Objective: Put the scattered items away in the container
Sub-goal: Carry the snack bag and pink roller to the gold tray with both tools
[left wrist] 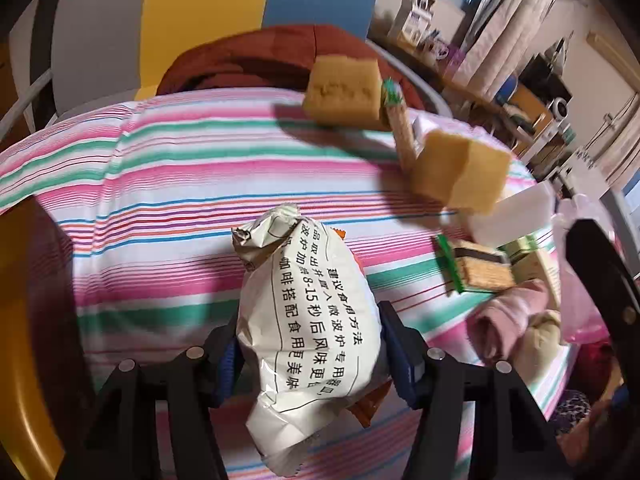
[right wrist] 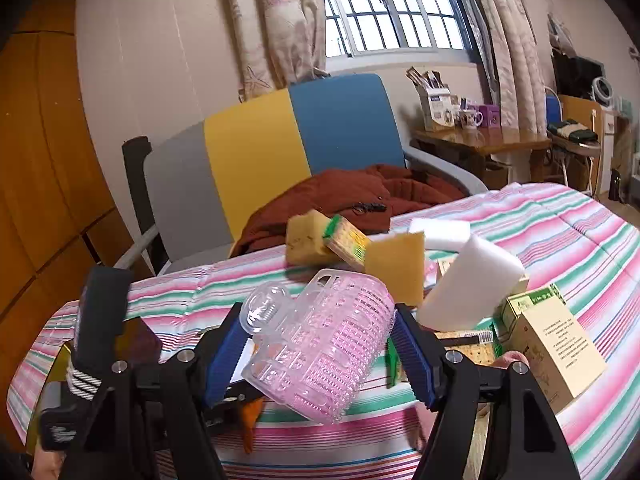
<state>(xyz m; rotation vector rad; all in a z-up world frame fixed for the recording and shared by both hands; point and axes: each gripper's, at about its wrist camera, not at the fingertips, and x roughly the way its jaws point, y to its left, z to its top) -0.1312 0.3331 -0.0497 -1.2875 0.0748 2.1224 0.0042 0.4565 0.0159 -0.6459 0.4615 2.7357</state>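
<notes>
Although the bed with its striped cover is the work surface, most of the scattered items lie loose on it, so I judge the tidying to be at an early stage; the pink basket, which I take to be the container, is clamped between the pads of my right gripper and held tipped on its side above the cover; whether anything is inside it I cannot tell. Left to collect are the white foam block, the cardboard box, two yellow sponges and the green-edged scouring pads; my left gripper is closed on the white snack packet, lifted clear of the cover; it is not yet in the basket.
</notes>
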